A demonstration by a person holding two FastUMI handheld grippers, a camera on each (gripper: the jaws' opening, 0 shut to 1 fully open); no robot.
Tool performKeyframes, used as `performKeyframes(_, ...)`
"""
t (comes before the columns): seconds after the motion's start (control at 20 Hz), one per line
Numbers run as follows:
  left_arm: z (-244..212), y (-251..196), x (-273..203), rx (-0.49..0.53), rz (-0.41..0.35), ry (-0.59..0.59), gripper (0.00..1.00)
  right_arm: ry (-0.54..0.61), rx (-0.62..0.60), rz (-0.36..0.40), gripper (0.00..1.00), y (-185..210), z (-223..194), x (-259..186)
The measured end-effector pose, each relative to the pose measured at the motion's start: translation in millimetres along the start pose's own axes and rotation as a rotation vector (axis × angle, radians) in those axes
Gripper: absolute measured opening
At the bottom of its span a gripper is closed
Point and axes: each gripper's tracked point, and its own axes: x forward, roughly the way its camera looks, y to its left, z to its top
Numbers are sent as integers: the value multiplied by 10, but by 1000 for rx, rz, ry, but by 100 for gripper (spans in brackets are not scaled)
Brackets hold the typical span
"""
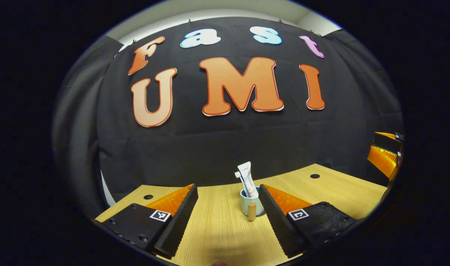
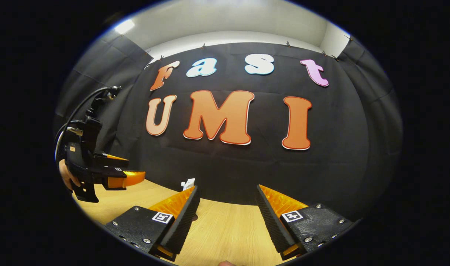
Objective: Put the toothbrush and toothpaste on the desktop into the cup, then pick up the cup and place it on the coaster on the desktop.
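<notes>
A pale cup [image 1: 247, 207] with a wooden handle [image 1: 251, 211] stands on the wooden desktop [image 1: 217, 229]. A white toothpaste tube [image 1: 247, 179] and a toothbrush [image 1: 239, 176] stand upright inside it. My left gripper [image 1: 227, 189] is open and held above the desk short of the cup, which sits just inside its right finger [image 1: 280, 218]. In the right gripper view, my right gripper [image 2: 226, 190] is open with nothing between its fingers. The tube's white top [image 2: 188, 183] peeks over its left finger [image 2: 180, 214].
A hand [image 2: 65, 176] holds the left gripper [image 2: 136, 167] with its cable at the left of the right gripper view. The right gripper [image 1: 372, 146] shows at the far right of the left gripper view. Two round holes [image 1: 315, 176] pierce the desk near the black back wall.
</notes>
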Motion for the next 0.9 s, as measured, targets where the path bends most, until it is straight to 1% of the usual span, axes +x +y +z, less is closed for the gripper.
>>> performKeyframes(0.2,57,146,-238,-31,18,-77,99,-12,-7,29,91,227,-6,8)
performKeyframes(0.55,11,400,-470,-100,71,-181,100,5,9,43,92,454,-153,41)
performKeyframes(0.6,-36,418,-495,-111,77,-190,99,9,13,44,92,473,-177,41)
performKeyframes(0.7,-107,435,-509,-140,78,-194,99,13,18,43,92,498,-219,45)
performKeyframes(0.9,-266,459,-471,-172,79,-168,100,22,24,43,92,519,-286,52)
